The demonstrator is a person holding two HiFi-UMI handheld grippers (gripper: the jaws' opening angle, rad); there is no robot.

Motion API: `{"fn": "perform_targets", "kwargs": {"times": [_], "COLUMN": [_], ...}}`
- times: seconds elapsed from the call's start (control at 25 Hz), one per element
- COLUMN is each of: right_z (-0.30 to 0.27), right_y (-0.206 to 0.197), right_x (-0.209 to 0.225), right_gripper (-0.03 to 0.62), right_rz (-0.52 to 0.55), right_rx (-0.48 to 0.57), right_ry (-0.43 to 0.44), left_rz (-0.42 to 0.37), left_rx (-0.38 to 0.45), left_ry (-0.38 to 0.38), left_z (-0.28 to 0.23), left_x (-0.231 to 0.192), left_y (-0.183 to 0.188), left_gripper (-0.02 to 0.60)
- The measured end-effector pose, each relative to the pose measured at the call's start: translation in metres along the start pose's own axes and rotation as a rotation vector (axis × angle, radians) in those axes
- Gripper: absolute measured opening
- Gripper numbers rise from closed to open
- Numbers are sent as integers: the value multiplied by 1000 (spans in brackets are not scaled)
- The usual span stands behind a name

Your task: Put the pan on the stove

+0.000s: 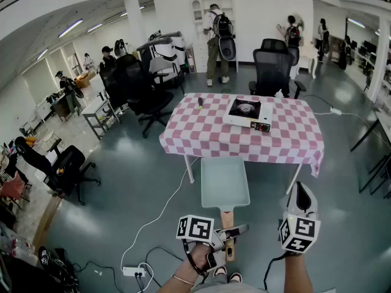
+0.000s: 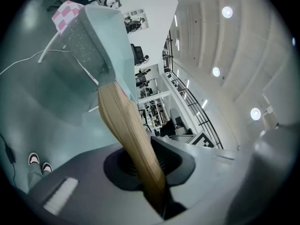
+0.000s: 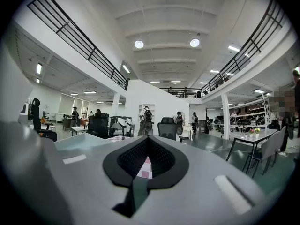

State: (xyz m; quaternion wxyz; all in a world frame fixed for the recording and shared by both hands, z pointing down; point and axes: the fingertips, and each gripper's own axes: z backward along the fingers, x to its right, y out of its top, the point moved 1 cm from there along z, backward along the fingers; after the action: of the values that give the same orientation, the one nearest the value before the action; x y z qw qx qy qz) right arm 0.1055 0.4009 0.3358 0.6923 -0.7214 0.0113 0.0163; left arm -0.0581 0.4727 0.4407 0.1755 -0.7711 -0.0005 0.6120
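A pale green square pan with a wooden handle hangs in the air before the table, and my left gripper is shut on that handle. In the left gripper view the handle runs out from between the jaws of the left gripper up to the pan. The portable stove sits on the pink checkered table, right of its middle, well beyond the pan. My right gripper points forward to the pan's right, shut and holding nothing; in its own view the right gripper faces the table.
A small dark object stands on the table left of the stove. Office chairs stand behind the table and to its left. A power strip with cables lies on the floor at lower left. People stand at the back wall.
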Motion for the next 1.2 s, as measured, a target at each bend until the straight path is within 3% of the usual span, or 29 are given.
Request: {"fn": "perform_targets", "kwargs": {"times": [0.48, 1.2], "right_z": [-9, -46], "right_y": [-6, -23], "right_x": [-3, -13], "right_gripper": [11, 11], "right_rz": [-45, -56], "right_rx": [-8, -70], "right_ry": [-36, -139], "left_rz": [-10, -16], "left_rx": [-33, -75], "left_ry": [2, 4], "left_z": [10, 27], "left_x": [-8, -36], "left_y": [7, 68], "left_gripper": [44, 49]}}
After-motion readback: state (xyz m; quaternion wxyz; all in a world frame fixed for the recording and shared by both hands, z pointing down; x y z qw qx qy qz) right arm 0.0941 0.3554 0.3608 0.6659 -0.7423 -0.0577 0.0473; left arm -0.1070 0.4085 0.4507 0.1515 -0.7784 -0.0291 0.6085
